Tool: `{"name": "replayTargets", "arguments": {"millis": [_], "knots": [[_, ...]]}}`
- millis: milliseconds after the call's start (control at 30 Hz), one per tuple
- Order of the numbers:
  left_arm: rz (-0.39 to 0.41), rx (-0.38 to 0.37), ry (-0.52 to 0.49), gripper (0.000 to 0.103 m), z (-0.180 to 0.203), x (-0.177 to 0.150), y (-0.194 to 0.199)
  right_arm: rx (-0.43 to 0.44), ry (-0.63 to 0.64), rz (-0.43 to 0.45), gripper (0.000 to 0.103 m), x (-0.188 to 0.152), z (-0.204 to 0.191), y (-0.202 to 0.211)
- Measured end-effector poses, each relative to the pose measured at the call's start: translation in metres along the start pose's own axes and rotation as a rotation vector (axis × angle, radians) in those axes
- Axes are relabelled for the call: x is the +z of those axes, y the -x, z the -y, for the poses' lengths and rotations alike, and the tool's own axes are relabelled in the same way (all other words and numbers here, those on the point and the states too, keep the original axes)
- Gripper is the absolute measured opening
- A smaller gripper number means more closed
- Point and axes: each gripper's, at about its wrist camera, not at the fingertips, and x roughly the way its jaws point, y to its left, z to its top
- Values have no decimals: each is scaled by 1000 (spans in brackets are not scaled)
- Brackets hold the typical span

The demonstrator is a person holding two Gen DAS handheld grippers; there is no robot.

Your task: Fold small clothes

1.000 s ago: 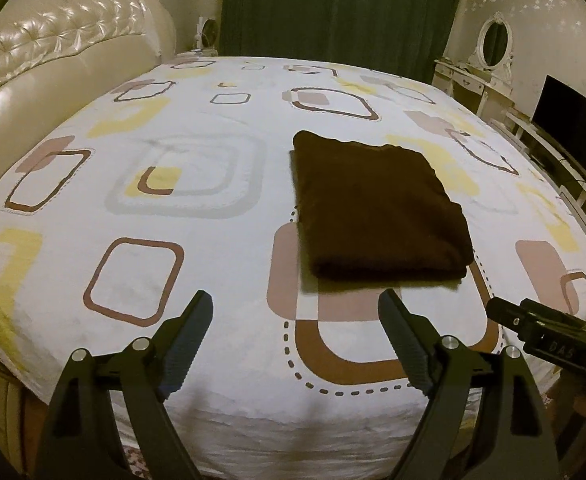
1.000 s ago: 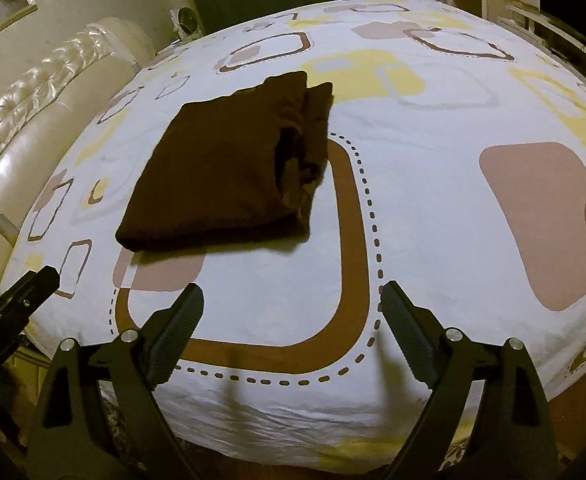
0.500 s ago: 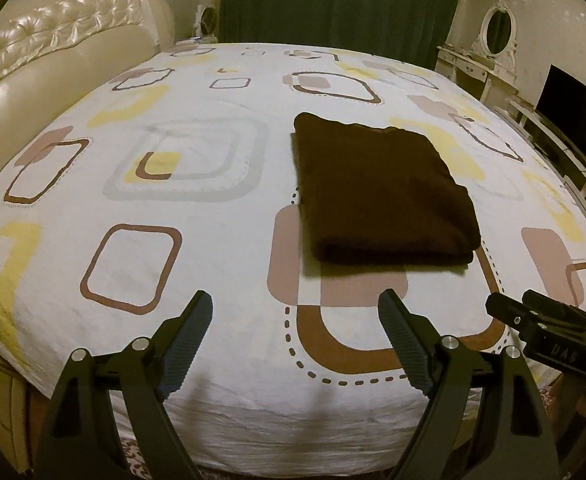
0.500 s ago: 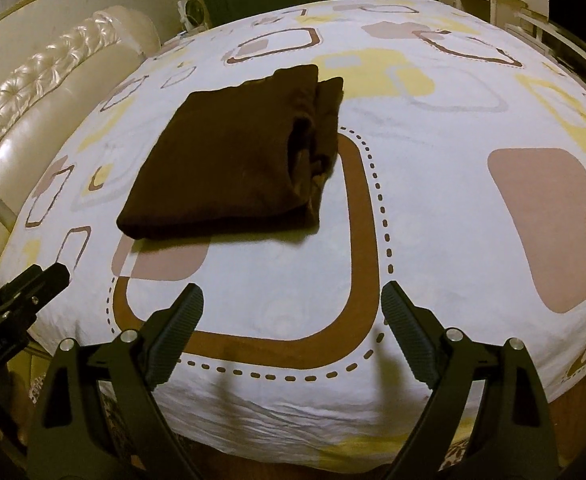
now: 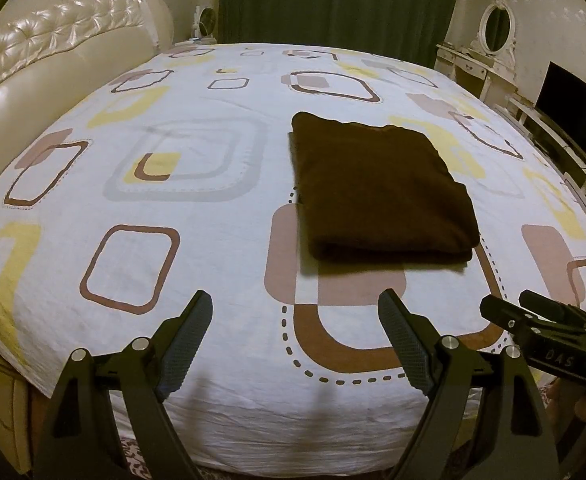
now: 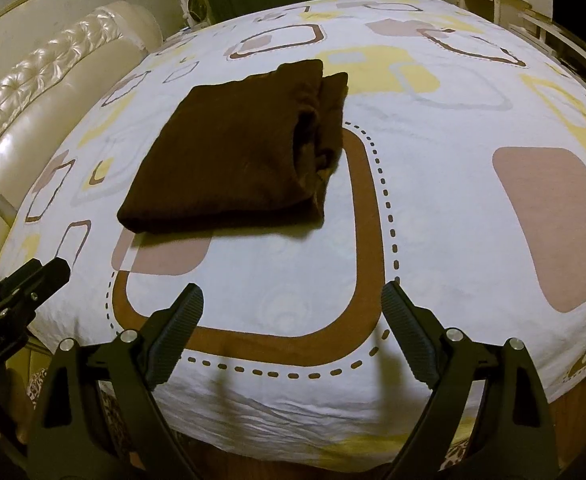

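A dark brown garment (image 5: 381,188) lies folded into a flat rectangle on the patterned bed sheet (image 5: 173,248). It also shows in the right wrist view (image 6: 237,152), with its stacked fold edges on the right side. My left gripper (image 5: 295,312) is open and empty, held over the bed's near edge, short of the garment. My right gripper (image 6: 293,304) is open and empty too, near the front edge and apart from the garment. The right gripper shows at the lower right of the left wrist view (image 5: 541,328); the left gripper shows at the lower left of the right wrist view (image 6: 21,292).
A cream tufted headboard (image 5: 53,60) runs along the left. Dark green curtains (image 5: 333,0) hang behind the bed. A white dresser with an oval mirror (image 5: 493,40) and a dark screen (image 5: 573,108) stand at the right.
Both grippers have pulled back and risen slightly from the bed; the garment looks a little farther away. The garment has not moved. Both stay open.
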Motion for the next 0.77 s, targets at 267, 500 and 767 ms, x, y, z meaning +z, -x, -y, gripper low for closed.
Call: {"name": "replayTargets", "arguments": {"millis": [267,500,767], "knots": [[6,-63,33,88,-3,2,2,-2,-2,-6,90,-1,1,-1],[114,-123,45,89,-6,24,20,12,-11,-15,90,-4,5,-6],[164,134,151,89,-109,121,-36,40,-50,62,93,67,34,-7]]}}
